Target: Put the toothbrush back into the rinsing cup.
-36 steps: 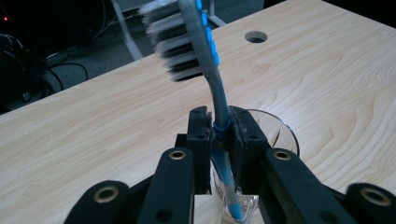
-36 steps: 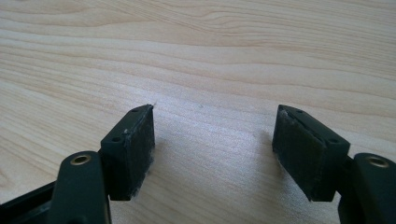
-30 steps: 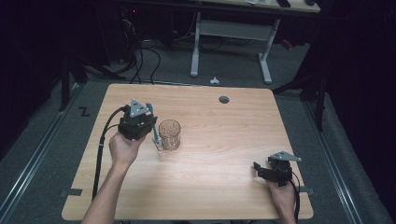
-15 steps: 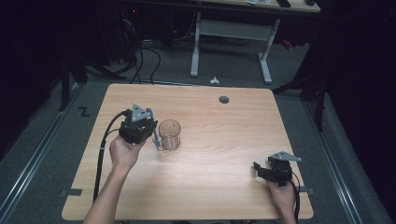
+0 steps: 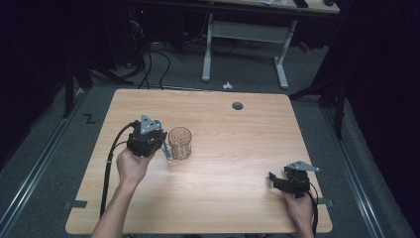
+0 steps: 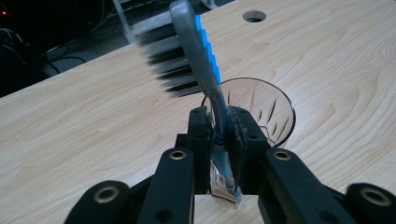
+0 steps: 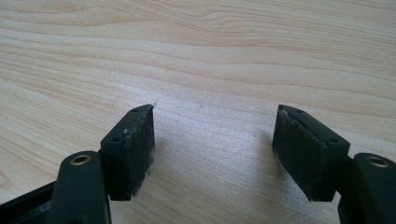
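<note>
the table (image 5: 237, 148) is bare wood with a round hole (image 5: 237, 105) near its far edge and no writing on it. left of centre stands the glass (image 5: 179, 143), upright, cut with a faceted pattern, no label to be read.

the left gripper (image 6: 218, 122) is clamped on a toothbrush (image 6: 198, 51), jaws pinching the grey handle low down, so most of the brush sticks out beyond them with the dark bristles and blue back well clear. the brush head sits over the table just short of the glass rim. in the high view this gripper (image 5: 166, 150) is just beside the glass, on its left.

the likely trouble: the grip is near one end of a smooth handle, so the brush could pivot or slip between the jaws if its head knocks the rim. a sideways push from gripper or brush could also tip or slide the glass, which nothing steadies.

the right gripper (image 7: 212, 140) rests low over bare wood near the front right corner, jaws spread wide and holding nothing, well apart from the glass.

no brand or lettering can be made out on the toothbrush.
</note>
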The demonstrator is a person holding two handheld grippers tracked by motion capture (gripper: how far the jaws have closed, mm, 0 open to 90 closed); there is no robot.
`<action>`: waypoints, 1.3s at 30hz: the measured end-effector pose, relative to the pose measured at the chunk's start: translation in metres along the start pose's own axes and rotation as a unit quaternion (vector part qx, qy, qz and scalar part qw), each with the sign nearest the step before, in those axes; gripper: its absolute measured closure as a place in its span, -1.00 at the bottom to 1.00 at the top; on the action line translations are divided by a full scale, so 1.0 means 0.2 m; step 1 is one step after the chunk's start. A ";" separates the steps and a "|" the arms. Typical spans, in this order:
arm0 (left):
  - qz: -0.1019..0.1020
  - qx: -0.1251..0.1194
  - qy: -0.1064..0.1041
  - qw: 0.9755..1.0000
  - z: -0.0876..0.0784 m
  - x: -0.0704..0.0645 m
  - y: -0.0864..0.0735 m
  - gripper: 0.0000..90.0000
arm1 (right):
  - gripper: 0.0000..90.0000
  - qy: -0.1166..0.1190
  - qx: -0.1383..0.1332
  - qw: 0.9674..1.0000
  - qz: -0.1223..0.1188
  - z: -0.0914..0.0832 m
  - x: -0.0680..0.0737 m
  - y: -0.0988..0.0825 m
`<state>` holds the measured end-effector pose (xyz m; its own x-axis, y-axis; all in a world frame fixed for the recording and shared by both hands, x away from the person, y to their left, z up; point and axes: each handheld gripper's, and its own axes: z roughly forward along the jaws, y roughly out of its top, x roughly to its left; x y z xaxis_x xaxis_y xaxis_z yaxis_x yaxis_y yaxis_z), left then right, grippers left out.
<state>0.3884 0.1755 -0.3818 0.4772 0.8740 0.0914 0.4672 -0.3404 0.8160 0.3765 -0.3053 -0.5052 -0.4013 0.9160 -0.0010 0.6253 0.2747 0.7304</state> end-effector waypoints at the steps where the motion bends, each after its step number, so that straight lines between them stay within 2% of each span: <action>1: 0.000 0.000 0.000 1.000 0.00 0.00 0.00 0.76 | -0.34 0.000 0.000 1.000 0.000 0.00 0.00 0.00; 18: 0.012 0.001 0.010 1.000 0.02 -0.03 -0.06 0.77 | -0.34 0.000 0.000 1.000 -0.001 0.00 0.00 0.00; 24: 0.023 0.007 0.018 1.000 0.03 -0.05 -0.06 0.77 | -0.34 -0.001 0.000 1.000 -0.001 0.00 0.00 0.00; 39: 0.010 0.018 0.009 1.000 0.06 -0.04 -0.09 0.75 | -0.34 -0.001 0.000 1.000 -0.001 0.00 0.00 0.00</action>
<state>0.3853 0.1704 -0.4053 0.4737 0.8727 0.1185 0.4846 -0.3706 0.7923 0.3764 -0.3051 -0.5053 -0.4016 0.9158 -0.0039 0.6246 0.2770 0.7302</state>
